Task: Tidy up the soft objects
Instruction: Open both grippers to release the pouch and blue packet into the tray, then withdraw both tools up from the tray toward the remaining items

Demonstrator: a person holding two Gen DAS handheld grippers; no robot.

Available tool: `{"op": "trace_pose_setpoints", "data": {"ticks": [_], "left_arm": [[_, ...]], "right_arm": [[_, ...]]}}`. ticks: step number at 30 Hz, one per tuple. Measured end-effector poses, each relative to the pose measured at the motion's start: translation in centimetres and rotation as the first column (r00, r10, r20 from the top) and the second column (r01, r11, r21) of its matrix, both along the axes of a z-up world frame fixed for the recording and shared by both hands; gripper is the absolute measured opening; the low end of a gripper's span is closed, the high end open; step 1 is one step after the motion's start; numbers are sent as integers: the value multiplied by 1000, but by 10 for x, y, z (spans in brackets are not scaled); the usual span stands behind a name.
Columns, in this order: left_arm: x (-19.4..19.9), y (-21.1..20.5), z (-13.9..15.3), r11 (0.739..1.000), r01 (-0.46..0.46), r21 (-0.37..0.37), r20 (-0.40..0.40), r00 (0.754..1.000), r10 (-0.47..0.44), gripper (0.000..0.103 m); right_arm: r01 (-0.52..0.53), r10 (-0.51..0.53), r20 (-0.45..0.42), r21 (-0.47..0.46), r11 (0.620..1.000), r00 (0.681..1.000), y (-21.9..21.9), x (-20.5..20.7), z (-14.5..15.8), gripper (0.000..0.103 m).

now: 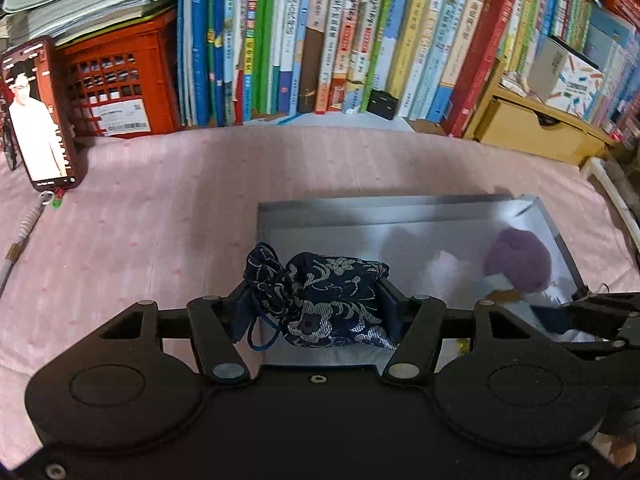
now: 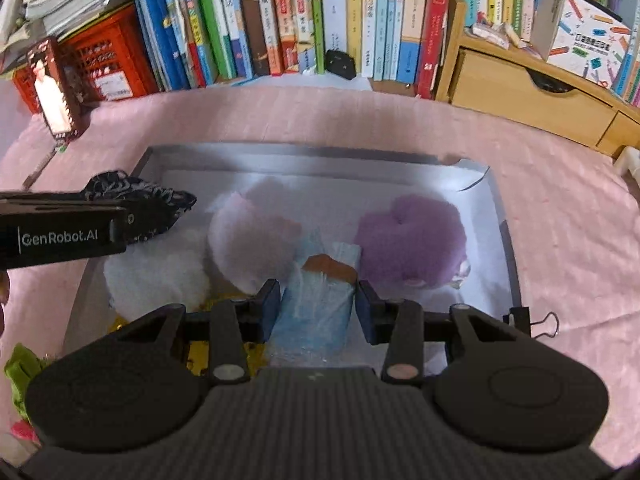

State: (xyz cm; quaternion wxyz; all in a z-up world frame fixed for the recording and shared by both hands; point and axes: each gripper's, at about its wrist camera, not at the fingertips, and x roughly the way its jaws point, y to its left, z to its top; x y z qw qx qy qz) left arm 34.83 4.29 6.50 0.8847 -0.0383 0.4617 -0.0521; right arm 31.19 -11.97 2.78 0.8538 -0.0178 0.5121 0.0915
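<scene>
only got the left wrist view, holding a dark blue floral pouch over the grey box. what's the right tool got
Observer: The right tool is shut on a light blue soft bundle with a brown patch.
Operator: what's in the box besides the purple ball
Observer: Beside the fluffy purple ball, a pale pink fluffy ball and a white fluffy toy lie in the grey cardboard box.
Operator: anything on the box rim
Observer: A black binder clip sits at its near right corner.

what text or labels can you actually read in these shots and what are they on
"GenRobot.AI": white lettering on the side of the left tool, seen from the right wrist view.
Book spines on the shelf: printed characters, too blurred to read.
White shipping label on the red crate: barcode and print, too small to read.
Phone screen: small overlay text, unreadable.
Box with pencil pictures: its print is too blurred.
</scene>
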Motion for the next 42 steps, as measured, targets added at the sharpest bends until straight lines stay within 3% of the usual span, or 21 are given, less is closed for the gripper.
{"op": "trace_pose_setpoints", "data": {"ticks": [5, 8, 13, 21, 30, 42], "left_arm": [[-2, -7, -2, 999, 22, 27, 10, 1000, -22, 62], [-2, -9, -1, 999, 25, 23, 10, 1000, -25, 65], [-7, -10, 1, 999, 25, 42, 15, 1000, -26, 76], [-28, -9, 24, 998, 22, 58, 86, 996, -27, 82], [-82, 3, 53, 1000, 17, 15, 186, 982, -20, 87], [-187, 42, 59, 999, -3, -39, 313, 950, 15, 91]], "right_arm": [[-5, 5, -23, -1, 1000, 1000, 1, 0, -6, 42], [-8, 8, -22, -1, 1000, 1000, 1, 0, -6, 47], [-13, 14, -10, 14, 1000, 1000, -2, -1, -2, 67], [-18, 16, 42, 28, 999, 999, -8, -13, 14, 78], [-22, 9, 182, 68, 997, 983, -27, -49, 50, 87], [-62, 9, 378, 128, 990, 926, -70, -135, 85, 94]]}}
